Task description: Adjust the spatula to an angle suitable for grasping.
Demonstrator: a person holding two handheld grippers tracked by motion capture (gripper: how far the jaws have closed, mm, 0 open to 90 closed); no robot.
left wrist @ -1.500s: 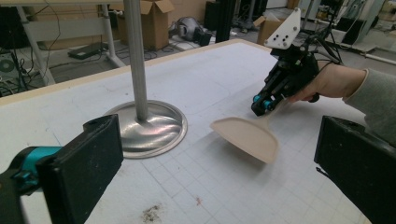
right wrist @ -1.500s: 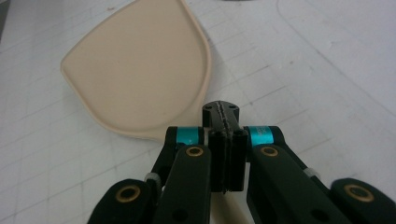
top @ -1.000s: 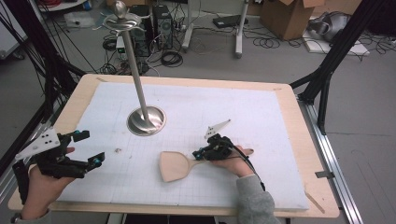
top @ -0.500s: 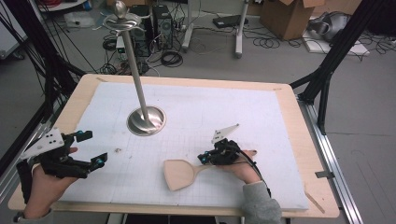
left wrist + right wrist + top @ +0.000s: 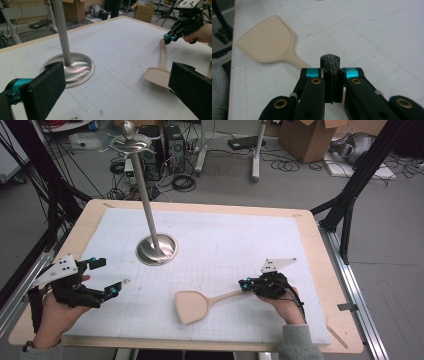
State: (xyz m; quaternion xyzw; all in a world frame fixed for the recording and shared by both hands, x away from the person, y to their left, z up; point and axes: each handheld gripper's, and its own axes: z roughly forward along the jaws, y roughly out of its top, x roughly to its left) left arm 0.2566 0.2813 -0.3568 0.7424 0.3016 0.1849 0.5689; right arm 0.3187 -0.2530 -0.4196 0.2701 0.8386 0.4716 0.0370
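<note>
A pale wooden spatula [image 5: 192,306] lies flat on the white gridded mat, with its head towards the table's front and its handle running right. My right gripper [image 5: 246,285] is shut, its closed tips over the far end of the handle. In the right gripper view the two pads [image 5: 331,72] press together and the handle of the spatula [image 5: 268,42] passes beneath them, not between them. My left gripper [image 5: 106,277] is held open at the left front of the mat with nothing between its fingers. The left gripper view also shows the spatula [image 5: 158,73] and my right gripper [image 5: 168,39].
A metal pole on a round steel base [image 5: 156,249] stands left of centre on the mat [image 5: 240,240]; the base [image 5: 77,68] lies close ahead of my left gripper [image 5: 117,95]. The wooden table edge [image 5: 330,270] frames the mat. Cables and boxes lie on the floor beyond.
My right gripper has moved right along the handle, away from the spatula's head, so more of the handle shows. The spatula shifted only slightly towards the front. The left gripper has barely moved.
</note>
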